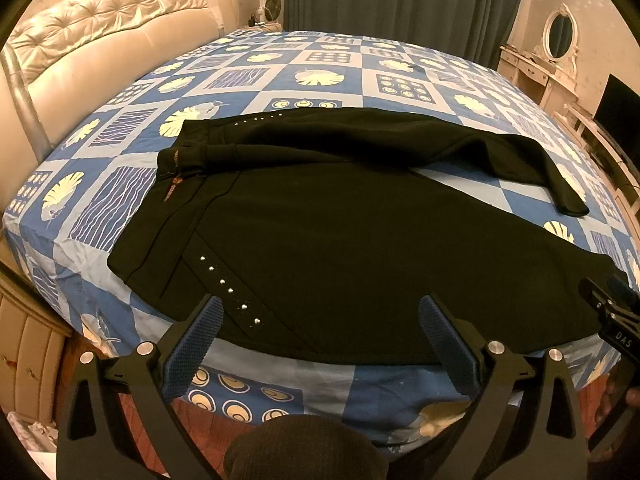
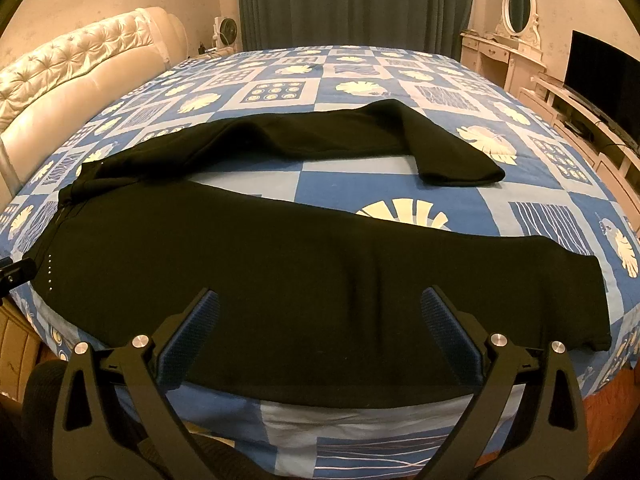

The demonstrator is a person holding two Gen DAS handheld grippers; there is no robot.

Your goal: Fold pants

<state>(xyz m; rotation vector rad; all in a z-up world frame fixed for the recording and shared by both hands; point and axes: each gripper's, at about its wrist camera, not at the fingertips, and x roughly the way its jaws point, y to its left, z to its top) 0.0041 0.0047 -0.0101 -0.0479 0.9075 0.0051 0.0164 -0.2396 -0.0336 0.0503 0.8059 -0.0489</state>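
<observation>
Black pants (image 1: pixel 340 232) lie spread on the bed, waistband to the left, both legs running right and apart, with a gap of sheet between them. A row of small silver studs (image 1: pixel 230 290) marks the near hip. My left gripper (image 1: pixel 320 308) hovers open above the near edge of the pants, by the hip. In the right wrist view the same pants (image 2: pixel 300 272) fill the middle, and my right gripper (image 2: pixel 320 302) hangs open over the near leg, close to the bed's front edge. Nothing sits between either pair of fingers. The right gripper's body (image 1: pixel 612 304) shows at the far right of the left view.
The bed (image 1: pixel 304 64) wears a blue and white patterned sheet. A tufted cream headboard (image 1: pixel 104 40) stands at the left. Dark curtains (image 2: pixel 352 0) hang behind. A white vanity with oval mirror (image 2: pixel 516 24) and a dark TV (image 2: pixel 604 76) line the right wall.
</observation>
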